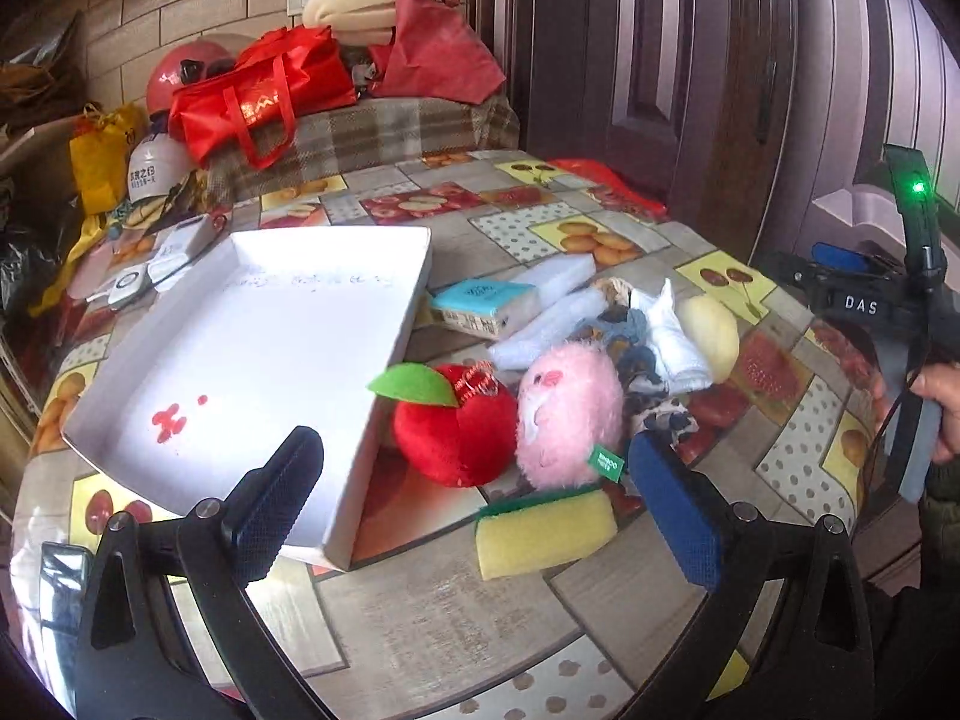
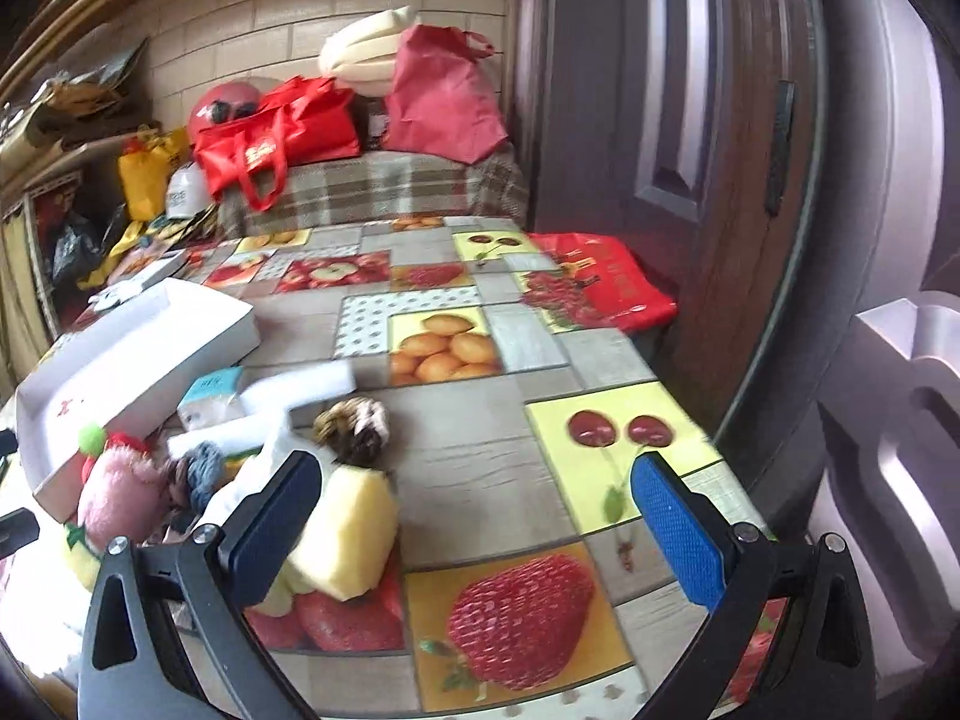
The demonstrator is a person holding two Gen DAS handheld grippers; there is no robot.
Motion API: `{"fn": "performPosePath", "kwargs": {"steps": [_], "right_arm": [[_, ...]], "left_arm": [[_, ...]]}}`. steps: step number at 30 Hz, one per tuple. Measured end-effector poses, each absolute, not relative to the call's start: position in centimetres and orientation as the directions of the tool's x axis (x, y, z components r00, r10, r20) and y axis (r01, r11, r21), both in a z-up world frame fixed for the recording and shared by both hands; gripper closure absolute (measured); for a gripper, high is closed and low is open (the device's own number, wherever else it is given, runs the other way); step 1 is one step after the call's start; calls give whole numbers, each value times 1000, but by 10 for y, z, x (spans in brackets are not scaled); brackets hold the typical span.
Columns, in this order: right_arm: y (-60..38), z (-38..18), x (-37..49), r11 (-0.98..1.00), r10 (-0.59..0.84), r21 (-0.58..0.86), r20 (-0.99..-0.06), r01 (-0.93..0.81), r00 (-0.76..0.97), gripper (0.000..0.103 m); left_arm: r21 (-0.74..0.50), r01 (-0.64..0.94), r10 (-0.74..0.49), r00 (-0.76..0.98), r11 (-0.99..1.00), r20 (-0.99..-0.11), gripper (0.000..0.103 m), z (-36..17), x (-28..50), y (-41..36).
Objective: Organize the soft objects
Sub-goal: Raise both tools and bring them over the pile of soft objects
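Observation:
A white open box [image 1: 258, 348] lies on the fruit-print table. Beside its right wall sit a red plush apple [image 1: 456, 432], a pink fluffy toy [image 1: 570, 414], a yellow-green sponge [image 1: 543, 531], white cloths [image 1: 666, 330], a blue knit piece [image 1: 630, 336], a pale yellow foam piece [image 1: 714, 330] and a tissue pack [image 1: 486, 306]. My left gripper [image 1: 480, 498] is open and empty, just in front of the apple and pink toy. My right gripper [image 2: 480, 516] is open and empty; its left finger is next to the yellow foam [image 2: 348, 534]. The box [image 2: 132, 360] and pink toy [image 2: 123, 504] lie to its left.
A braided rope ball [image 2: 357, 426] and white foam block [image 2: 300, 390] lie mid-table. A red bag [image 2: 600, 282] hangs over the table's far right edge. Red bags [image 1: 264, 96], a helmet and foam rolls pile on a plaid-covered surface behind. A dark door stands at the right.

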State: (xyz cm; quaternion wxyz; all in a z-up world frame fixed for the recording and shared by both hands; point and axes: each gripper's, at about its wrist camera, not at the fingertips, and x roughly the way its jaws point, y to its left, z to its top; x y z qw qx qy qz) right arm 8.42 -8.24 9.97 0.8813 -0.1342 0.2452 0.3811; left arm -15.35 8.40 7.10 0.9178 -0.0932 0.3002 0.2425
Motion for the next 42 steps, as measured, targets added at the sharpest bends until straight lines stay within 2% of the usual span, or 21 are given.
{"fn": "performPosePath", "kwargs": {"steps": [3,6,9,11,14,16,20,23,27,28,31,36,39,42], "right_arm": [[-101,128,95,698,617,-34,-479,-715,625,0],[-136,185,112,751,590,-77,-369,-656,718,0],[-186,271,126,852,471,-177,-152,-492,869,0],[-218,323,135,908,373,-190,-36,-373,927,0],[-265,386,146,960,260,-124,60,-252,964,0],[-307,432,152,988,153,-32,125,-150,980,0],[-369,480,142,992,-17,123,218,-10,976,0],[-391,477,127,981,4,189,236,-50,972,0],[-390,445,98,951,217,167,240,-261,946,0],[-389,436,84,942,256,146,266,-301,929,0],[-392,423,36,949,252,85,380,-305,890,0],[-439,423,-16,928,247,122,510,-353,824,0],[-450,419,-21,908,276,128,535,-400,799,0],[-444,405,-17,871,370,111,491,-478,788,0]], "left_arm": [[-29,-525,433,730,850,-529,0,98,-175,91],[-48,-565,488,749,824,-449,0,128,-203,101],[-91,-603,530,755,793,-386,0,153,-228,112],[-120,-628,559,752,769,-348,0,169,-244,118],[-132,-657,598,738,742,-314,0,183,-260,122],[-134,-670,617,731,730,-292,0,192,-269,122],[-127,-671,624,731,731,-275,0,197,-277,117],[-117,-662,618,738,740,-270,0,189,-280,114],[-113,-648,596,745,753,-299,0,174,-270,115],[-110,-639,586,750,761,-307,0,170,-266,116],[-80,-632,579,748,771,-324,0,162,-255,112],[-75,-602,541,760,795,-360,0,148,-237,110],[-84,-579,507,768,811,-392,0,136,-227,109],[-90,-550,463,770,830,-440,0,120,-213,105]]}}
